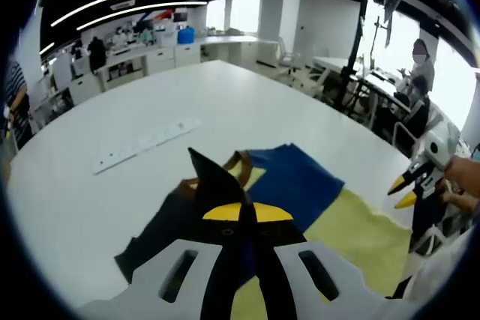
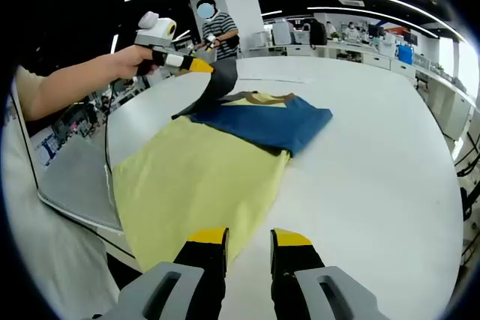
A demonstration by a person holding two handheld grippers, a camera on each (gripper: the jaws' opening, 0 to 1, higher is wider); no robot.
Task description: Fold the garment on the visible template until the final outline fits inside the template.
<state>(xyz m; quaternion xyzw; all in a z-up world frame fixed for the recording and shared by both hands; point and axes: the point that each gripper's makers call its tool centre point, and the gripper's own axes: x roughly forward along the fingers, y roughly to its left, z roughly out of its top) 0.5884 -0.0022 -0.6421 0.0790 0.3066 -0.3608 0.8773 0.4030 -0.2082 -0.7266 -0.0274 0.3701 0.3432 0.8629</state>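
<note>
The soft, limp garment lies on the white table. The left gripper pinches its dark corner, lifted above the table; the right gripper hovers nearby, jaws narrowly apart. The free yellow hem looks the best place to grip.

The garment at mid-frame is soft matt cloth, blue with a dark part. Beneath it the yellow template looks like thin, matt fabric. The counter is smooth, faintly glossy white. Lower frame, the right gripper is matt plastic.
</note>
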